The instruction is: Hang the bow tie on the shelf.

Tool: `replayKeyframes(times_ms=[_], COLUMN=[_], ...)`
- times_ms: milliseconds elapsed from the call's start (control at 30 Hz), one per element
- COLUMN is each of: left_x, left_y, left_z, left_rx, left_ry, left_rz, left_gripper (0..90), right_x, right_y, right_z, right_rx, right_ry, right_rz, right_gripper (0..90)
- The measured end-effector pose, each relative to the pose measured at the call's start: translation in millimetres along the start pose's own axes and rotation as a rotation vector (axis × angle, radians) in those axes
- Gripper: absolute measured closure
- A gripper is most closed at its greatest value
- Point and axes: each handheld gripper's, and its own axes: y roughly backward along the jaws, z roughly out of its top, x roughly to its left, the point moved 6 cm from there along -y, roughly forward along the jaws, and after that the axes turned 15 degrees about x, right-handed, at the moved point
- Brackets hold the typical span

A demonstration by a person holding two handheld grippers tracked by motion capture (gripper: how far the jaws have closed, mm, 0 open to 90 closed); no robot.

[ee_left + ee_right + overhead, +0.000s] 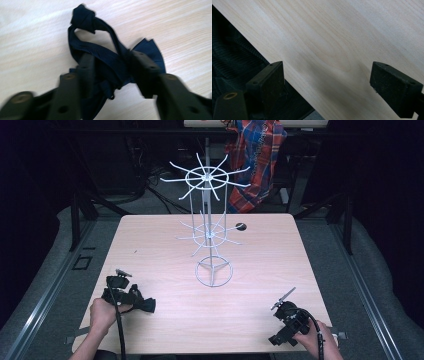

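Note:
A dark navy bow tie (105,53) with a knotted strap lies on the pale wooden table (175,30). My left gripper (113,68) has a jaw on each side of the tie's bunched middle, and the pads press into the fabric. From above, that gripper (142,304) and the bow tie (149,306) sit near the table's front left. My right gripper (327,80) stands open over bare wood with nothing between its jaws; it hovers at the front right (276,338), close to the table's edge.
A white wire hanging stand (209,232) with two tiers of spokes and a ring base (214,273) rises from the middle of the table (150,245). A small dark hole (241,226) lies behind it. A plaid cloth (257,160) hangs beyond the far edge.

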Motion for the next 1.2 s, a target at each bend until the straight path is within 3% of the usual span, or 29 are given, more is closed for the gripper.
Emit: replayKeyframes(times_ms=[133, 167, 267, 400, 467, 633, 733, 767, 833, 900, 1000, 1200], left_x=[-6.7, -10.5, -14.8, -18.1, -21.0, -27.2, -29.9, -31.4, -33.5, -36.1, -38.3, -40.7], left_y=[-0.8, -0.8, 2.7, 7.1, 11.4, 20.2, 24.7, 27.1, 31.8, 36.7, 39.7, 44.3], left_z=[4.9, 7.9, 11.0, 11.7, 12.0, 12.6, 12.8, 13.0, 13.4, 14.4, 16.1, 18.6], left_rx=[-0.003, -0.008, -0.034, -0.055, -0.077, -0.120, -0.141, -0.153, -0.176, -0.201, -0.215, -0.238], left_ry=[-0.046, -0.079, -0.120, -0.149, -0.163, -0.213, -0.224, -0.229, -0.235, -0.243, -0.247, -0.254], left_rz=[0.031, 0.055, 0.080, 0.083, 0.076, 0.090, 0.096, 0.092, 0.092, 0.082, 0.079, 0.074], left_gripper=[79.3, 81.5, 86.5, 87.3, 87.5, 87.7, 87.7, 87.7, 87.7, 87.7, 87.7, 87.7], right_x=[0.6, -1.2, -1.6, -1.7, -0.5, -2.6, -3.2, -1.3, -2.7, -1.9, -3.3, -2.6], right_y=[-1.2, -0.1, -0.3, 0.0, -0.9, 0.8, 0.9, -0.8, 0.2, -1.3, 0.3, -0.9], right_z=[-0.1, -0.8, -0.5, -1.1, -0.5, -1.8, -1.9, -0.5, -1.4, -0.5, -1.1, 0.6], right_rx=[-0.008, 0.012, 0.008, 0.016, -0.004, 0.019, 0.020, -0.013, 0.008, -0.007, 0.013, -0.021], right_ry=[-0.006, 0.007, 0.007, 0.009, 0.002, 0.013, 0.014, -0.007, 0.010, -0.005, 0.012, -0.016], right_rz=[0.013, 0.003, 0.002, 0.002, 0.015, 0.001, -0.005, 0.009, 0.005, 0.012, 0.006, 0.029], right_gripper=[11.9, 11.9, 11.9, 11.9, 11.9, 11.9, 11.9, 11.9, 11.9, 11.9, 11.9, 11.9])
